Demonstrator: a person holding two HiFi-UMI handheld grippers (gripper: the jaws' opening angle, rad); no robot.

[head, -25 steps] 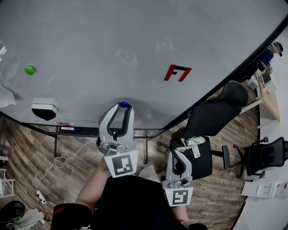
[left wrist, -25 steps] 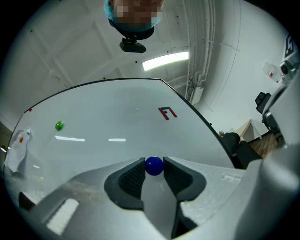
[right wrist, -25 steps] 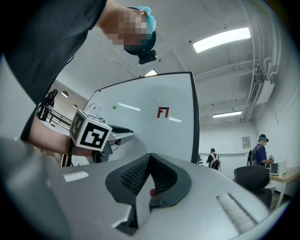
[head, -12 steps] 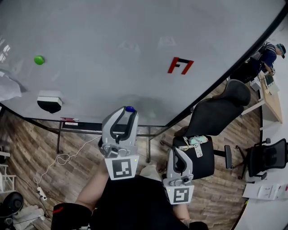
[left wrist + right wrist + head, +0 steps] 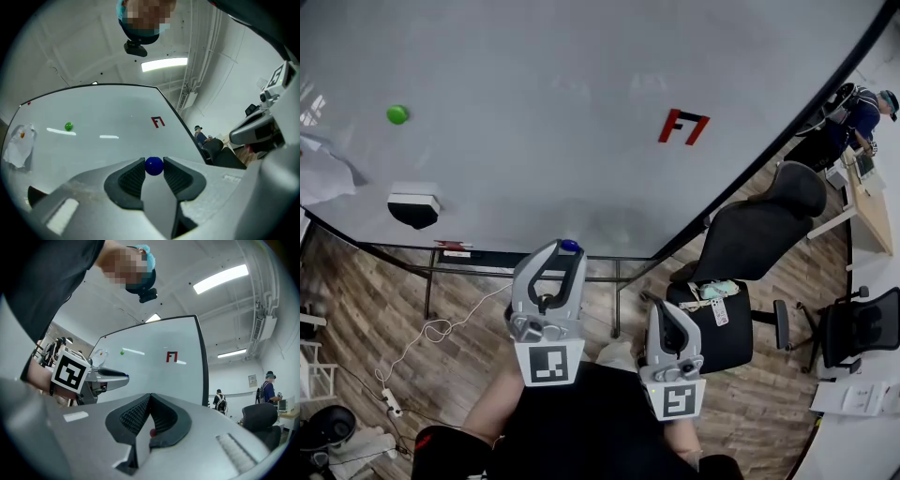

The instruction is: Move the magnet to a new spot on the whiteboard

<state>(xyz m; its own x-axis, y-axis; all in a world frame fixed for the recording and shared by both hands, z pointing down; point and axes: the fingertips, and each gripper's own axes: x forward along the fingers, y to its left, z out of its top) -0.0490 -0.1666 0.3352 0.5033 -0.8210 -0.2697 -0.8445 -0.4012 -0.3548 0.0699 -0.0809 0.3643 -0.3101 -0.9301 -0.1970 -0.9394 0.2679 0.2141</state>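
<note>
A small blue ball magnet (image 5: 570,246) sits between the tips of my left gripper (image 5: 563,249), which is shut on it, just in front of the whiteboard's (image 5: 534,103) lower edge. In the left gripper view the blue magnet (image 5: 154,166) is pinched between the two dark pads (image 5: 132,177). I cannot tell whether it touches the board. A green magnet (image 5: 397,114) and a red "F" mark (image 5: 684,126) are on the board. My right gripper (image 5: 668,309) hangs lower right, away from the board, jaws shut on nothing (image 5: 149,405).
An eraser (image 5: 413,206) and a crumpled paper (image 5: 323,173) stick to the board's left part. A black office chair (image 5: 750,244) stands right of my grippers, another chair (image 5: 858,328) farther right. A person (image 5: 862,105) is by a desk at far right. A white cable (image 5: 422,337) lies on the floor.
My left gripper with the blue magnet has slid down toward the board's lower edge. The head view has shifted, so the board's marks sit higher and more to the right. The right gripper barely moved.
</note>
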